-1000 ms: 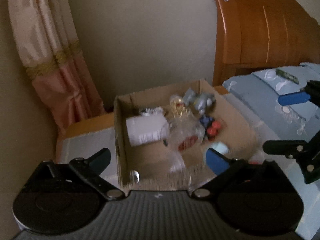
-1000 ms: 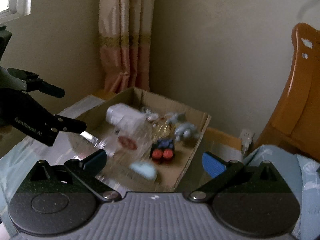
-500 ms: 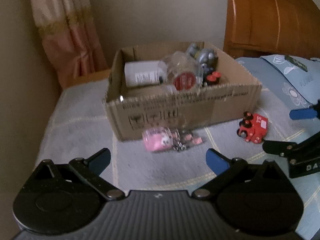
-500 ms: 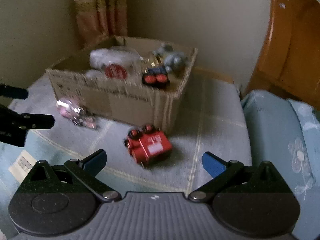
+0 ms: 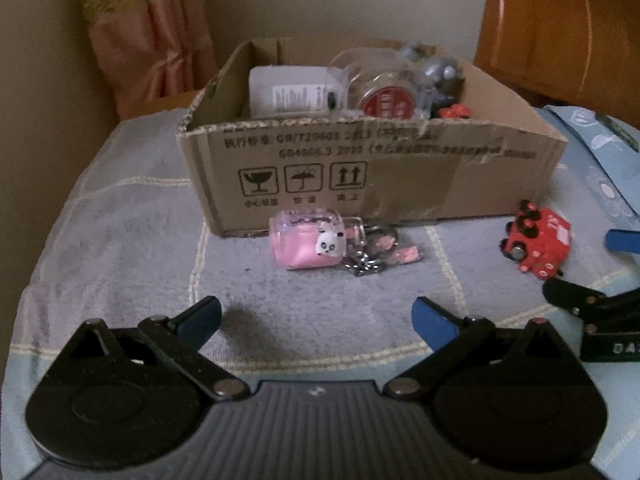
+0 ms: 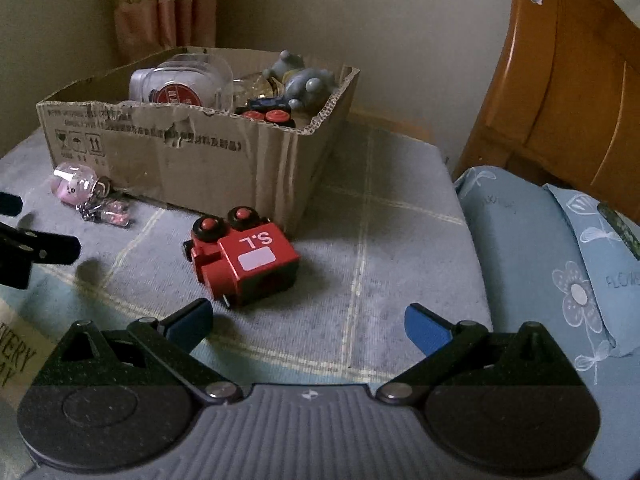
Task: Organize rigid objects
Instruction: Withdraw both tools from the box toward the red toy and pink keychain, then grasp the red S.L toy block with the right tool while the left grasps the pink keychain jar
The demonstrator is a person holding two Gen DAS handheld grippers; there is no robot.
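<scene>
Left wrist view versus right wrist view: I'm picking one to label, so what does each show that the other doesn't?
Only the left wrist view shows the white labelled bottle in the box clearly, and the panda face on the pink keychain.

Only the right wrist view shows the "S.L" lettering on the red toy train, the grey figurine clearly, and the box's right side wall.

Both show the cardboard box, keychain, train, the red-lidded clear jar, and both open tools: left, right.

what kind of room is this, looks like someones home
Most likely a bedroom. A wooden headboard stands behind a floral blue pillow, a curtain hangs in the corner, and the cardboard box of toys sits on a checked blanket.
</scene>
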